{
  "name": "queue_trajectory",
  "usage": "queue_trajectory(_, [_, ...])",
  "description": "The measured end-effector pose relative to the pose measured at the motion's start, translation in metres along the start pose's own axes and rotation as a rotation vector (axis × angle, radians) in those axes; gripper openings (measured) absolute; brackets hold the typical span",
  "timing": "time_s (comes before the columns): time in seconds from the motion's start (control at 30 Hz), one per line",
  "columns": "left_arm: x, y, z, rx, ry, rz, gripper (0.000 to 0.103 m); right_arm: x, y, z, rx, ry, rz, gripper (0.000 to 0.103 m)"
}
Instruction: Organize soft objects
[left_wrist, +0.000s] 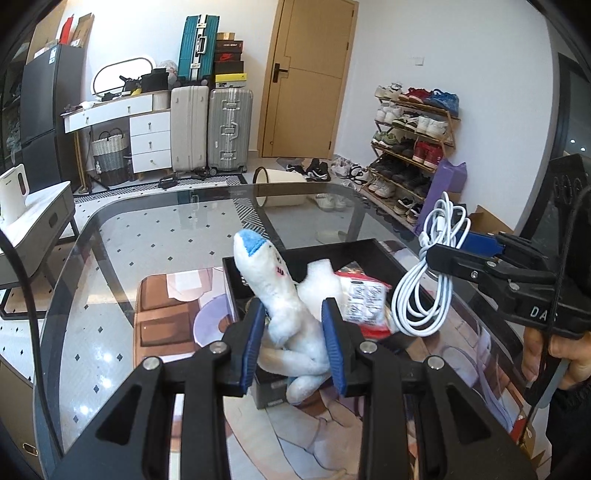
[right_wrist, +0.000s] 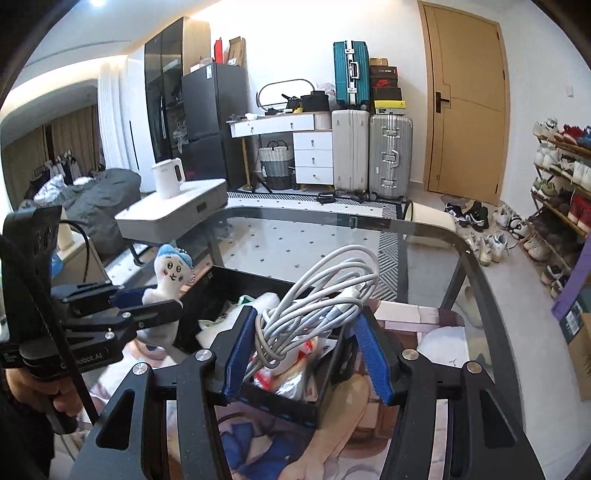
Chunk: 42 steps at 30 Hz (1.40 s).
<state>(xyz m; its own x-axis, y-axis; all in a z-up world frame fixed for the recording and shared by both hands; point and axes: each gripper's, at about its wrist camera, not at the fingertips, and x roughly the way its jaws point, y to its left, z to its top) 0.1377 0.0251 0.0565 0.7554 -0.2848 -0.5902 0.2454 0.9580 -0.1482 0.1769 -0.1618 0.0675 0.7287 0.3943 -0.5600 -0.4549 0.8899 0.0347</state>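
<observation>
My left gripper (left_wrist: 295, 328) is shut on a white plush toy (left_wrist: 284, 306) with a blue cap, held above the near left corner of a black box (left_wrist: 369, 247) on the glass table. The toy (right_wrist: 170, 273) and left gripper (right_wrist: 162, 299) also show at the left of the right wrist view. My right gripper (right_wrist: 306, 332) is shut on a coiled white cable (right_wrist: 317, 291) above the black box (right_wrist: 207, 291). The cable (left_wrist: 428, 288) hangs from the right gripper (left_wrist: 443, 254) in the left wrist view. In the box lie a white soft item (left_wrist: 321, 284) and a red-and-white packet (left_wrist: 362, 299).
The glass table (left_wrist: 147, 229) has rounded edges; a patterned mat (left_wrist: 166, 317) shows under the box. A white side table with a kettle (right_wrist: 168, 177) stands left. Suitcases (left_wrist: 210, 129), a shoe rack (left_wrist: 410, 147) and a tipped bin (left_wrist: 280, 181) stand beyond.
</observation>
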Motion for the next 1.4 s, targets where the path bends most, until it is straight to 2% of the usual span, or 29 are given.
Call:
queue_trajectory(0.27, [0.02,0.002,0.004,-0.003,0.021,-0.007,0.03,0.023,0.009,0.003,-0.089,0.027,-0.052,0.055])
queue_trajectory(0.57, [0.032,-0.002,0.002,0.024,0.047,0.001,0.03,0.067,0.024,-0.007,-0.173,0.135,-0.009,0.055])
queue_trajectory(0.67, [0.03,-0.002,0.002,0.025,0.046,0.006,0.031,0.074,0.025,-0.006,-0.178,0.148,-0.007,0.055])
queue_trajectory(0.7, [0.029,-0.002,0.001,0.026,0.045,0.009,0.034,0.075,0.024,-0.003,-0.172,0.151,0.002,0.057])
queue_trajectory(0.73, [0.027,-0.003,0.001,0.024,0.046,0.008,0.037,0.072,0.024,-0.003,-0.158,0.15,0.017,0.065])
queue_trajectory(0.77, [0.026,-0.003,0.001,0.021,0.047,0.006,0.048,0.07,0.022,-0.002,-0.151,0.145,0.021,0.072])
queue_trajectory(0.8, [0.023,-0.004,0.001,0.017,0.042,0.002,0.054,0.066,0.021,-0.001,-0.148,0.134,0.014,0.082])
queue_trajectory(0.93, [0.009,-0.009,-0.004,0.028,0.013,0.014,0.06,0.043,0.011,-0.002,-0.108,0.085,-0.006,0.092])
queue_trajectory(0.97, [0.005,-0.01,-0.006,0.025,0.003,0.013,0.066,0.039,0.009,-0.004,-0.094,0.075,-0.003,0.093])
queue_trajectory(1.0, [0.002,-0.009,-0.007,0.019,-0.006,0.013,0.083,0.034,0.008,-0.005,-0.083,0.067,0.001,0.097])
queue_trajectory(1.07, [-0.007,-0.006,-0.011,-0.004,-0.039,0.022,0.103,0.025,0.006,-0.011,-0.057,0.043,0.013,0.101])
queue_trajectory(1.13, [-0.014,-0.004,-0.016,-0.032,-0.072,0.022,0.103,0.018,0.007,-0.016,-0.044,0.025,0.021,0.101])
queue_trajectory(1.2, [-0.016,-0.001,-0.019,-0.049,-0.062,0.038,0.103,0.015,0.01,-0.022,-0.04,0.013,0.022,0.101])
queue_trajectory(1.4, [-0.025,0.003,-0.034,-0.049,-0.099,0.099,0.103,0.004,0.019,-0.037,-0.031,-0.04,0.044,0.102])
